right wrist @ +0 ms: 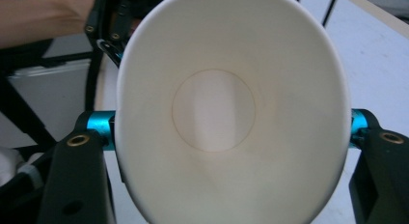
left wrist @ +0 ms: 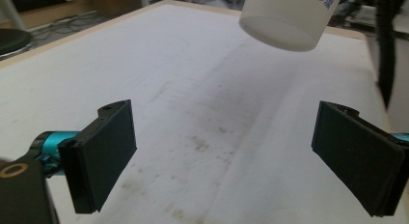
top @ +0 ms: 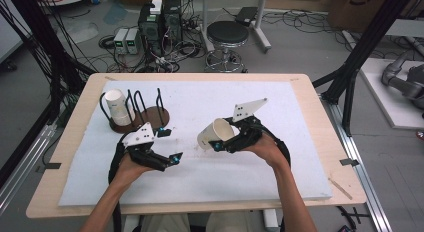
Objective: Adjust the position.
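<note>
Above the middle of the white foam mat (top: 280, 157), the right gripper (top: 218, 143) is clamped on a paper cup (top: 216, 133), held off the surface and tipped on its side with its mouth facing back toward the hand; the right gripper view looks straight into it, and the rim is squeezed into an oval between the jaws. The left gripper (top: 170, 148) waits nearby with its jaws wide apart and nothing between them, and in its own view the cup's flat base (left wrist: 284, 35) hangs just ahead. The work seems to be racking cups: a second paper cup (top: 118, 108) already lies in the wire rack (top: 145, 104) at the far left. If the step is a handover, the left jaws should close on the stiffer base end, gently, before the right lets go, since the thin waxed wall buckles easily. The cup is smooth, tapered and matt white; the rack is black wire hoops on a dark round wooden base; the mat is soft and faintly stained.
</note>
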`<state>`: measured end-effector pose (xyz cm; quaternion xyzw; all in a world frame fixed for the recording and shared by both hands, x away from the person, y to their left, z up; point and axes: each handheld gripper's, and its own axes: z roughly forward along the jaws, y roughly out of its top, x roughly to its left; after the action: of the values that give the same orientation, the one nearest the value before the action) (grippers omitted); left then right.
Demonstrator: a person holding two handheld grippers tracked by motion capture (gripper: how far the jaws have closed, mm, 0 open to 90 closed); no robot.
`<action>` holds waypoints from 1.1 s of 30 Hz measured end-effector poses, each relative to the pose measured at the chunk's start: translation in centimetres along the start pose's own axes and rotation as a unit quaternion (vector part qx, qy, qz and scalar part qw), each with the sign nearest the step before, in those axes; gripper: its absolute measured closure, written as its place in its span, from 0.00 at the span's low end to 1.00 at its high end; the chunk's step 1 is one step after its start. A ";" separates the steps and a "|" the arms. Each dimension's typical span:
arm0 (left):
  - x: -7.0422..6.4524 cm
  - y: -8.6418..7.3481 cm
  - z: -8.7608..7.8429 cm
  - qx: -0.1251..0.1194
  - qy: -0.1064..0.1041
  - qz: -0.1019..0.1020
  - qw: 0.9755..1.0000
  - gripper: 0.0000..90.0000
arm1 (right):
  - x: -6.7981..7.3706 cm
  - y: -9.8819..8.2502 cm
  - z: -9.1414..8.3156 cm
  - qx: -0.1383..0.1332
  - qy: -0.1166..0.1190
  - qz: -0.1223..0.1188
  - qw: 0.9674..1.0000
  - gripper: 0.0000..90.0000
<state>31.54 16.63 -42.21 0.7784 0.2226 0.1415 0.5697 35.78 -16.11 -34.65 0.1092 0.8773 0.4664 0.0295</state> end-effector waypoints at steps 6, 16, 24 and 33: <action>0.4 -1.6 -1.4 -0.012 0.058 -0.022 0.998 0.09 | -0.6 0.6 0.5 0.040 -0.032 0.010 0.999 0.34; 0.7 -3.5 -2.6 -0.015 0.134 -0.042 0.990 0.09 | -1.3 1.6 1.1 0.108 -0.079 0.022 0.991 0.34; 0.7 -4.2 -2.6 -0.031 0.167 -0.033 0.985 0.10 | -1.6 2.4 1.9 0.175 -0.118 0.020 0.977 0.34; 1.3 -5.0 -3.0 -0.057 0.168 -0.048 0.983 0.10 | -2.0 2.7 2.0 0.189 -0.138 0.029 0.972 0.34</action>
<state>30.34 21.04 -46.11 0.6980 0.3441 0.2554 0.5737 38.51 -13.49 -33.67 0.2011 0.9337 0.2730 0.1153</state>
